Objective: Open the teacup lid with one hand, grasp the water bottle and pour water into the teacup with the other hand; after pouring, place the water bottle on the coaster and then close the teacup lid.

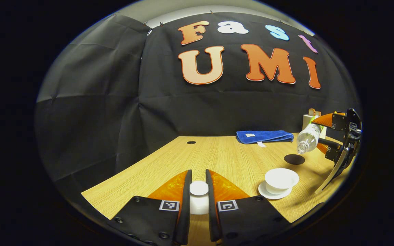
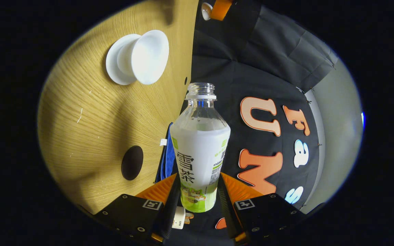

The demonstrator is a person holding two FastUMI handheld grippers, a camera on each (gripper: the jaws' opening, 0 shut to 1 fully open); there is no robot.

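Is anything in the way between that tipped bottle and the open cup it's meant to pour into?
Nothing visible is. The water bottle, held tilted in the right hand-held gripper, hangs above bare table beyond the teacup. The lid is off, gripped by the left hand-held gripper, so the cup's mouth is uncovered. The coaster lies flat beneath the bottle.

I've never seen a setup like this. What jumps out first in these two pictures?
Most striking is the water bottle, uncapped and tipped over on its side, clamped between the right gripper fingers above the wooden table. Below its mouth, an open white teacup sits on a saucer, with a dark round coaster just behind it. Nearer, the left gripper pinches the white teacup lid by its knob.
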